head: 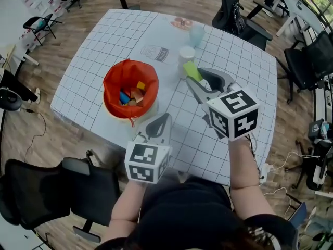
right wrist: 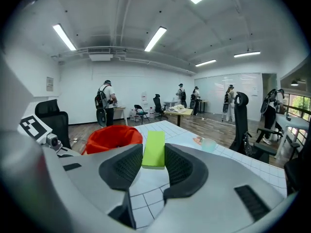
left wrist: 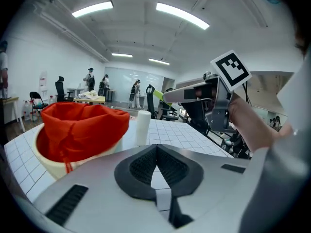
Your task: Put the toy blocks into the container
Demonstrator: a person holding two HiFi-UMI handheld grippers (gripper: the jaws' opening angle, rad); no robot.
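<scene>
The red fabric-lined container (head: 130, 90) stands at the table's left-middle with several coloured blocks (head: 132, 96) inside. To its right, above the table, my right gripper (head: 193, 76) is shut on a lime-green block (head: 191, 70). In the right gripper view that green block (right wrist: 154, 149) sits squeezed between the pads, and the red container (right wrist: 114, 137) lies ahead to the left. My left gripper (head: 165, 117) hovers near the table's front edge, just right of the container, jaws shut and empty. From the left gripper view the container (left wrist: 80, 127) is close at left.
A white cylinder cup (head: 186, 53), a pale blue cup (head: 196, 35), a pink item (head: 181, 22) and a printed label (head: 156, 52) lie on the far part of the gridded table (head: 244, 61). Office chairs (head: 67, 197) surround the table.
</scene>
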